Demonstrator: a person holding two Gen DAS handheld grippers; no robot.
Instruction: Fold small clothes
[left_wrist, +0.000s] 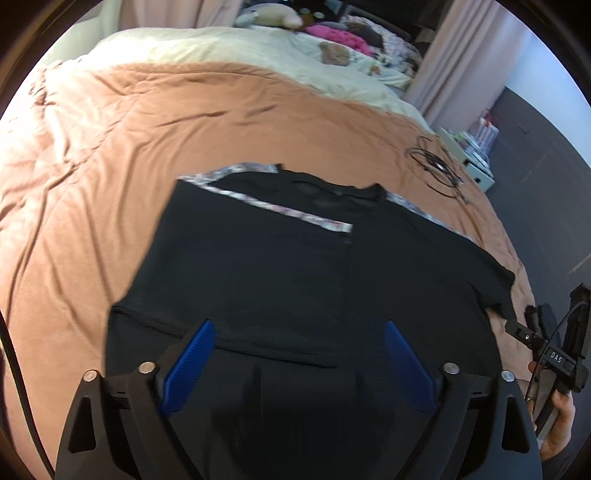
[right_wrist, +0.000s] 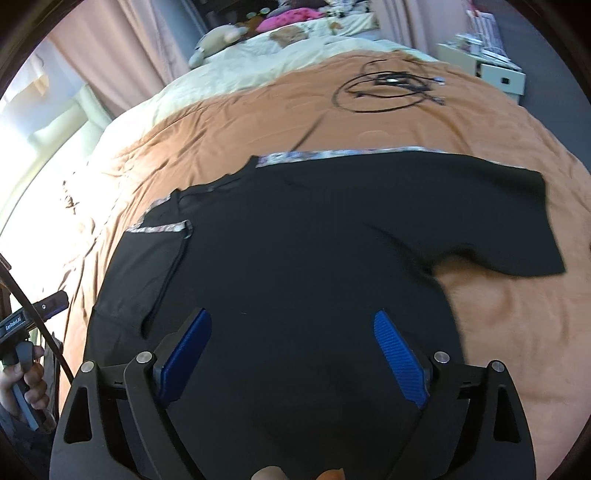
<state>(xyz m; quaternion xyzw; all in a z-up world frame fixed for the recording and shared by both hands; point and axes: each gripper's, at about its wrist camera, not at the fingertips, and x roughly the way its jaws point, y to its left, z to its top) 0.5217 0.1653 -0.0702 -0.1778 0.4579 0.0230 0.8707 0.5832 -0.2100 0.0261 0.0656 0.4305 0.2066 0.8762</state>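
A black T-shirt (left_wrist: 295, 266) with patterned trim (left_wrist: 288, 211) lies spread on an orange bedcover (left_wrist: 110, 177). Its left sleeve is folded over the body; its right sleeve (right_wrist: 517, 221) lies flat out to the side. My left gripper (left_wrist: 299, 332) is open and empty, hovering over the shirt's lower hem. My right gripper (right_wrist: 293, 325) is open and empty over the shirt's (right_wrist: 295, 240) lower middle. The right gripper's handle also shows at the right edge of the left wrist view (left_wrist: 554, 354), and the left gripper's handle at the left edge of the right wrist view (right_wrist: 29, 317).
A coil of black cable (right_wrist: 388, 86) lies on the bedcover (right_wrist: 517, 350) beyond the shirt. A cream blanket (left_wrist: 221, 51), soft toys and pink clothes (left_wrist: 340, 37) lie at the far end of the bed. A white cabinet (right_wrist: 495, 70) stands to the right of the bed.
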